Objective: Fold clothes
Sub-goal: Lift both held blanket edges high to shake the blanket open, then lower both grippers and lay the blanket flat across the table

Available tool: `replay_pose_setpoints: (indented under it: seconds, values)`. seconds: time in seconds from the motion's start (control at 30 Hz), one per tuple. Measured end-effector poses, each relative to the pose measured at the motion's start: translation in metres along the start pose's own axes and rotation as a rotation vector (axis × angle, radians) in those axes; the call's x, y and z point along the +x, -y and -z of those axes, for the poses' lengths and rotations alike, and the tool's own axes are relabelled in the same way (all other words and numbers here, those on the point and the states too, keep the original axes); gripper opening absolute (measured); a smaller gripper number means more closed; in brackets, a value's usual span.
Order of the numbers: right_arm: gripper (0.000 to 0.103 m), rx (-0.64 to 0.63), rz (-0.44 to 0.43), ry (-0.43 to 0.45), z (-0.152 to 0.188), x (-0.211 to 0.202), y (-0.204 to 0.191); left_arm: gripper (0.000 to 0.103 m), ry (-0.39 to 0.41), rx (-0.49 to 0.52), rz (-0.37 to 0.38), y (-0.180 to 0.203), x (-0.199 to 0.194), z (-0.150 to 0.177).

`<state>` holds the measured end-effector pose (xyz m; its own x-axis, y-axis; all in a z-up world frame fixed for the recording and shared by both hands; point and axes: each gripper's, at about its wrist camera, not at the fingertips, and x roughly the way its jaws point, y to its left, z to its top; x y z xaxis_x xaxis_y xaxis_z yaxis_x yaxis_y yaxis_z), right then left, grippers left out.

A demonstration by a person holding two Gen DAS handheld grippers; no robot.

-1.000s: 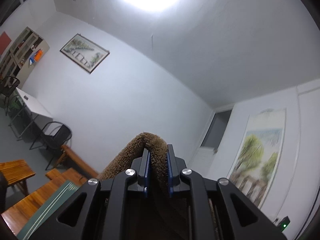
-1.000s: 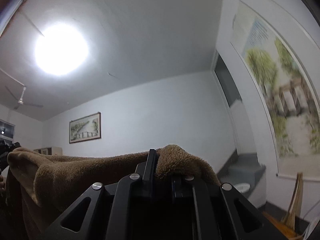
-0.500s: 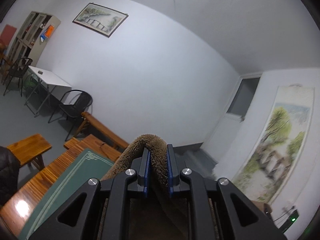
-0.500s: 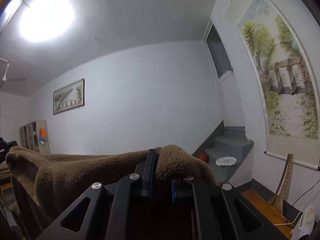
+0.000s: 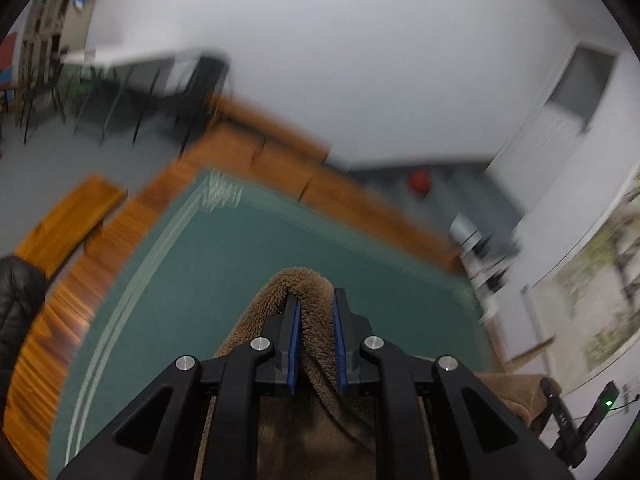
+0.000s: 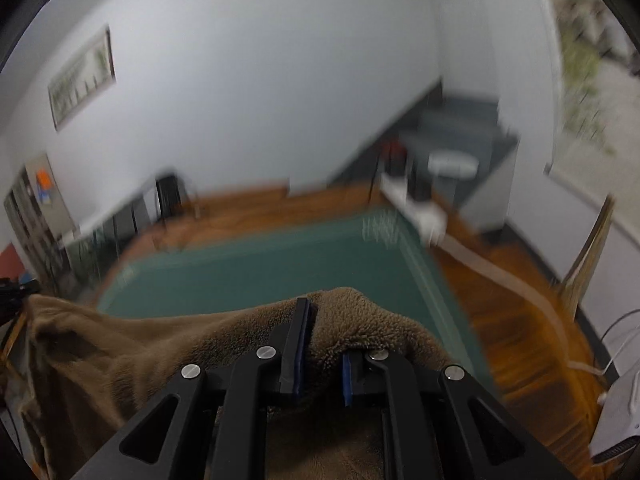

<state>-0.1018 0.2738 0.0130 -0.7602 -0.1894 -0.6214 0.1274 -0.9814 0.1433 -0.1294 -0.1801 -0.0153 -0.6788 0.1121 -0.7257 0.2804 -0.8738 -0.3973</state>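
A brown fleece garment (image 5: pixel 308 292) is pinched between the blue pads of my left gripper (image 5: pixel 314 308), which is shut on its edge. My right gripper (image 6: pixel 320 320) is shut on another part of the same garment (image 6: pixel 160 344), which stretches away to the left between the two grippers. Both hold it in the air above a green mat (image 5: pixel 224 280) on a wooden table (image 5: pixel 60 312). The mat also shows in the right wrist view (image 6: pixel 260 272). The hanging part of the garment is hidden below the grippers.
A wooden bench (image 5: pixel 64 220) stands left of the table. Black chairs and a white table (image 5: pixel 132 64) stand by the far wall. Steps with a red ball (image 5: pixel 420 180) lie beyond. White objects (image 6: pixel 420 208) sit at the table's far right corner. Cables lie at the right (image 6: pixel 616 344).
Both grippers have tilted down fast with the garment, from facing the ceiling and walls to facing the green mat and table. The views are motion blurred. Both stay shut on the garment.
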Motion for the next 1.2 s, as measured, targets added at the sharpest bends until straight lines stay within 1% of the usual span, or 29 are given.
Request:
replay_pose_setpoints:
  seconds: [0.07, 0.13, 0.2, 0.23, 0.27, 0.3, 0.33, 0.4, 0.43, 0.47, 0.53, 0.6, 0.63, 0.67, 0.73, 0.8, 0.83, 0.87, 0.93, 1.03, 1.1, 1.13, 1.17, 1.2]
  values:
    - [0.015, -0.016, -0.019, -0.112, 0.006, 0.033, 0.003, 0.016, -0.118, -0.003, -0.058, -0.013, 0.048, 0.011]
    - [0.015, -0.031, -0.027, -0.192, 0.017, 0.052, 0.002, 0.016, -0.175, -0.018, -0.077, -0.026, 0.068, 0.023]
    - [0.015, -0.033, -0.028, -0.237, 0.029, 0.06, 0.002, 0.018, -0.196, -0.043, -0.079, -0.04, 0.079, 0.03]
    - [0.017, -0.012, -0.036, -0.246, 0.033, 0.06, 0.008, 0.019, -0.204, -0.063, -0.061, -0.046, 0.079, 0.032]
    - [0.02, 0.019, -0.042, -0.252, 0.034, 0.06, 0.014, 0.024, -0.209, -0.071, -0.051, -0.048, 0.076, 0.033]
    - [0.029, 0.074, -0.056, -0.254, 0.034, 0.058, 0.025, 0.03, -0.213, -0.078, -0.042, -0.05, 0.074, 0.034]
    - [0.046, 0.11, -0.062, -0.247, 0.032, 0.055, 0.032, 0.033, -0.217, -0.075, -0.039, -0.05, 0.069, 0.036]
    - [0.063, 0.133, -0.063, -0.217, 0.032, 0.043, 0.038, 0.043, -0.222, -0.066, -0.024, -0.05, 0.059, 0.039]
    - [0.063, 0.143, -0.065, -0.203, 0.031, 0.036, 0.041, 0.048, -0.231, -0.062, -0.016, -0.05, 0.056, 0.04]
    - [0.063, 0.122, -0.075, -0.197, 0.031, 0.029, 0.037, 0.05, -0.241, -0.058, -0.009, -0.051, 0.052, 0.042]
    - [0.063, 0.035, -0.081, -0.181, 0.036, 0.012, 0.022, 0.054, -0.25, -0.049, 0.029, -0.051, 0.038, 0.051]
    - [0.064, -0.099, -0.056, -0.173, 0.044, 0.003, 0.002, 0.055, -0.26, -0.021, 0.041, -0.046, 0.03, 0.063]
    - [0.069, -0.165, -0.044, -0.17, 0.048, -0.002, -0.008, 0.055, -0.277, 0.006, 0.05, -0.039, 0.029, 0.071]
    - [0.071, -0.217, -0.043, -0.178, 0.053, -0.002, -0.017, 0.055, -0.295, 0.035, 0.059, -0.031, 0.029, 0.078]
    - [0.072, -0.361, -0.048, -0.236, 0.072, 0.006, -0.044, 0.055, -0.345, 0.096, 0.078, -0.014, 0.038, 0.093]
    - [0.072, -0.463, -0.052, -0.287, 0.088, 0.02, -0.067, 0.055, -0.378, 0.127, 0.077, -0.002, 0.051, 0.102]
    - [0.072, -0.507, -0.059, -0.309, 0.094, 0.027, -0.079, 0.055, -0.396, 0.124, 0.079, 0.002, 0.061, 0.104]
    - [0.072, -0.52, -0.073, -0.32, 0.094, 0.035, -0.086, 0.055, -0.415, 0.12, 0.081, 0.006, 0.07, 0.106]
    - [0.072, -0.546, -0.101, -0.342, 0.094, 0.049, -0.101, 0.055, -0.456, 0.081, 0.108, 0.009, 0.096, 0.101]
    - [0.072, -0.555, -0.111, -0.376, 0.084, 0.08, -0.111, 0.055, -0.462, 0.037, 0.116, 0.014, 0.112, 0.084]
    - [0.072, -0.497, -0.103, -0.364, 0.063, 0.101, -0.107, 0.055, -0.445, 0.018, 0.114, 0.02, 0.121, 0.07]
    - [0.072, -0.454, -0.09, -0.346, 0.052, 0.108, -0.102, 0.056, -0.424, 0.016, 0.112, 0.023, 0.125, 0.061]
    - [0.072, -0.41, -0.076, -0.327, 0.04, 0.115, -0.097, 0.056, -0.402, 0.015, 0.109, 0.026, 0.129, 0.052]
    - [0.072, -0.352, -0.042, -0.303, 0.027, 0.121, -0.089, 0.056, -0.381, 0.017, 0.104, 0.028, 0.133, 0.044]
